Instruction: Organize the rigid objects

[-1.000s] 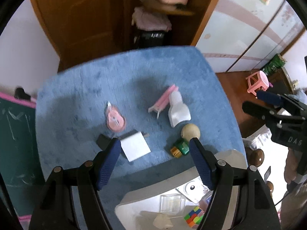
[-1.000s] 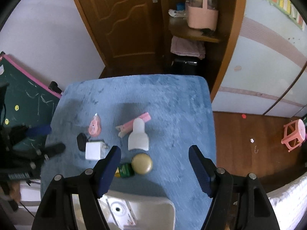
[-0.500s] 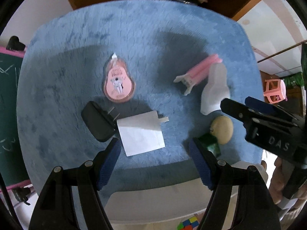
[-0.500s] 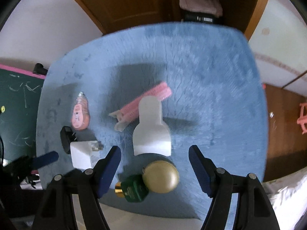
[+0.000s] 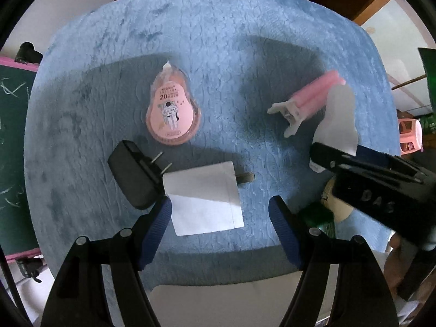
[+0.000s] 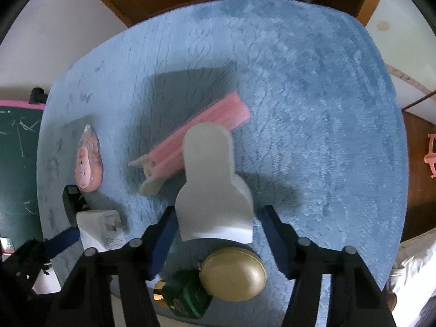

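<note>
Several objects lie on a blue fuzzy mat (image 5: 218,41). My left gripper (image 5: 220,212) is open, its fingers on either side of the near end of a white charger (image 5: 204,196). A black plug adapter (image 5: 133,174) touches the charger's left side. A pink correction-tape dispenser (image 5: 171,114) lies beyond them. My right gripper (image 6: 216,227) is open around the base of a white bottle (image 6: 212,190). A pink hair clip (image 6: 190,147) lies behind the bottle. A gold ball (image 6: 234,272) and a green bottle (image 6: 185,294) sit under the right gripper.
A pale bin's rim (image 5: 218,299) shows at the mat's near edge. A green chalkboard (image 5: 11,136) stands at the left. A pink stool (image 5: 410,136) stands on the wooden floor at the right. A wooden door and shelf are behind the mat.
Both grippers have come down and forward toward the mat. The left now straddles the white charger and the right now straddles the white bottle. No object has moved.
</note>
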`<state>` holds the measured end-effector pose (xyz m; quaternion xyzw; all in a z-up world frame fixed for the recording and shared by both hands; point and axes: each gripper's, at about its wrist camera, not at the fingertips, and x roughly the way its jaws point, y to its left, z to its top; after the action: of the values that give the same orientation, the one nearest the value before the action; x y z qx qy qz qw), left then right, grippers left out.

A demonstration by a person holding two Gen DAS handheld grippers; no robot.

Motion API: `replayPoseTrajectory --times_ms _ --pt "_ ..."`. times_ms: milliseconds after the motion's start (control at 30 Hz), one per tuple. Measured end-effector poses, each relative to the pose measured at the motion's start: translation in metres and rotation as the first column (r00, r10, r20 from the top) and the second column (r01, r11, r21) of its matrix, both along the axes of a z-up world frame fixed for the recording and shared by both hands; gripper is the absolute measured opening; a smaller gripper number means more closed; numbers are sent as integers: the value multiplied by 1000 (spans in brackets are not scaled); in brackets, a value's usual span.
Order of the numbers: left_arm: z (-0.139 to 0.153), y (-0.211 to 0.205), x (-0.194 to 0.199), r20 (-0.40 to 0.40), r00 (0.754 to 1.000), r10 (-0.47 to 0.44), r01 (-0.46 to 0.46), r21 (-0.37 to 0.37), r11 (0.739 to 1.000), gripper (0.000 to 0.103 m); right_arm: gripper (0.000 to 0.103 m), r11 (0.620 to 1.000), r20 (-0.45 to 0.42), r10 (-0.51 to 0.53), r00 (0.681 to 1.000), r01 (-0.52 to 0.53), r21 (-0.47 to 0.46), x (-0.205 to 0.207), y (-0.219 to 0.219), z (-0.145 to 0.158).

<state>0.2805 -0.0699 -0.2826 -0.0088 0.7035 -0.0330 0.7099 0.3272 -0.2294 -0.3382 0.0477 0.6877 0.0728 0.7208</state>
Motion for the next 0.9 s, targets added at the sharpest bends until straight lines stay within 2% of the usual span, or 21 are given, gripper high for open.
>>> replayPoseTrajectory --times_ms 133,233,367,533,567,633,700,900 --pt "0 -7 -6 -5 1000 -13 13 42 999 77 57 997 29 48 998 -46 -65 -4 18 -1" --pt "-10 -5 -13 -73 997 22 -19 38 999 77 56 995 33 61 998 -58 -75 -6 28 -2" --pt "-23 -5 -22 -96 995 39 -35 42 999 77 56 997 30 54 998 -53 -55 -5 25 -1" --pt "-31 4 -19 -89 993 75 -72 36 997 76 56 998 40 46 998 -45 -40 -9 9 4" --pt "-32 6 -18 -91 992 86 -85 22 996 75 56 998 45 44 998 -42 -36 -13 6 6" --pt "-36 7 -13 -79 993 89 -88 15 996 61 56 999 54 33 998 -32 -20 -18 1 11" --pt "-33 8 -15 -67 995 77 -76 22 997 60 56 1000 68 20 998 -20 -3 -21 -9 20" --pt "-22 25 -26 -51 994 99 -100 -21 995 59 56 998 126 -11 992 4 61 -36 -27 54"
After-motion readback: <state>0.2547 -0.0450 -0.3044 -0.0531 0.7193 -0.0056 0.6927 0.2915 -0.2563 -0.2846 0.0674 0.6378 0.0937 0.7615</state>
